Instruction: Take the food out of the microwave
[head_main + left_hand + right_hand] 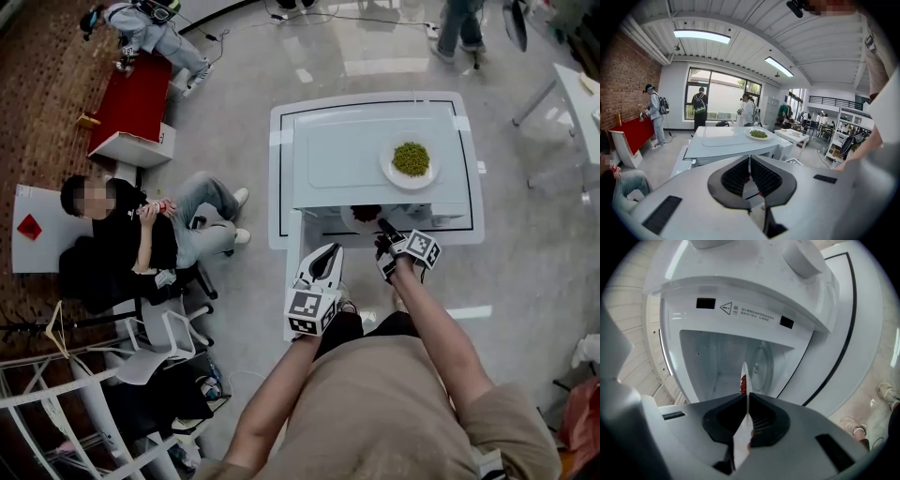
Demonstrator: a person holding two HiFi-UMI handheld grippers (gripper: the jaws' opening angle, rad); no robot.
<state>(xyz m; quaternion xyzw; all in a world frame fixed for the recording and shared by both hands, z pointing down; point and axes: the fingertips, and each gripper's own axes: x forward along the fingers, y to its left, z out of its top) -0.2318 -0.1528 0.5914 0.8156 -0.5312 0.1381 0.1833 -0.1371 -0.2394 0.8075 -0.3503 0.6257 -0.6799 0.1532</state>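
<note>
- The right gripper has its jaws pressed tight on the rim of a white plate, which that gripper's view shows edge-on and upright between the pads.
- Red food sits on this plate, just past the jaw tips.
- In the head view the right gripper holds the plate, with its dark red food, at the open front of the microwave.
- Behind the plate the microwave's white inside shows.
- The left gripper has its jaws together with nothing between them.
- The left gripper hangs just in front of the microwave, beside the right one and apart from the plate.
- On top of the microwave stands a second plate of green peas.
- The microwave stands on a white table.
</note>
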